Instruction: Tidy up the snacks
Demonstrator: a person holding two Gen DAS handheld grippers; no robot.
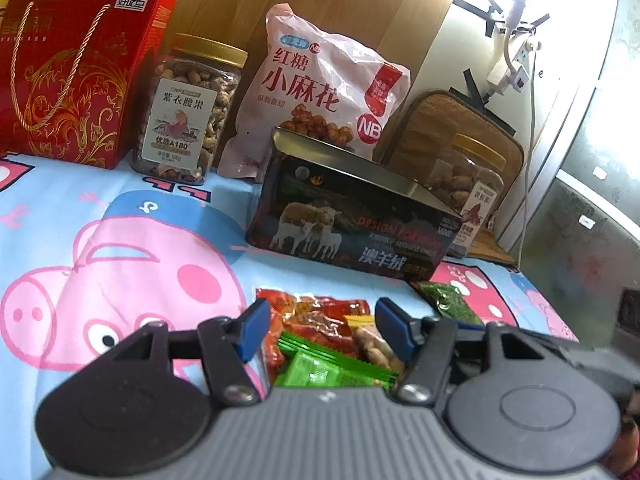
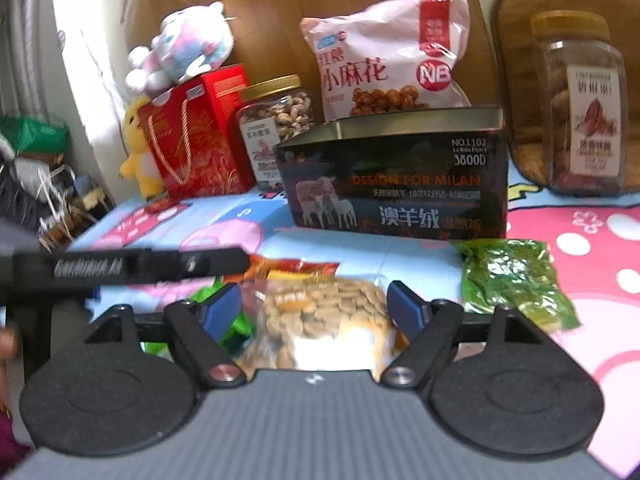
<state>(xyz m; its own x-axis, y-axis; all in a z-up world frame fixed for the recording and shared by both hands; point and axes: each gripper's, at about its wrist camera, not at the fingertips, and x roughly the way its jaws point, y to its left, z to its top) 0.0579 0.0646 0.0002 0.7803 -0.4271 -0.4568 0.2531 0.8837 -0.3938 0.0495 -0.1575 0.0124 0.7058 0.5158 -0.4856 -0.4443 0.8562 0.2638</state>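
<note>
A dark open tin box (image 1: 352,216) stands on the cartoon bedsheet; it also shows in the right wrist view (image 2: 396,176). Small snack packets lie in front of it: a red packet (image 1: 320,320), a green packet (image 1: 328,368), a peanut packet (image 2: 320,316) and a dark green packet (image 2: 516,280). My left gripper (image 1: 318,330) is open above the red and green packets. My right gripper (image 2: 314,312) is open with its fingers on either side of the peanut packet.
At the back stand a red gift box (image 1: 80,68), a nut jar with gold lid (image 1: 188,108), a pink snack bag (image 1: 320,88) and a second jar (image 2: 580,104). Plush toys (image 2: 180,48) sit on the red box. The left gripper's black body (image 2: 120,268) crosses the right view.
</note>
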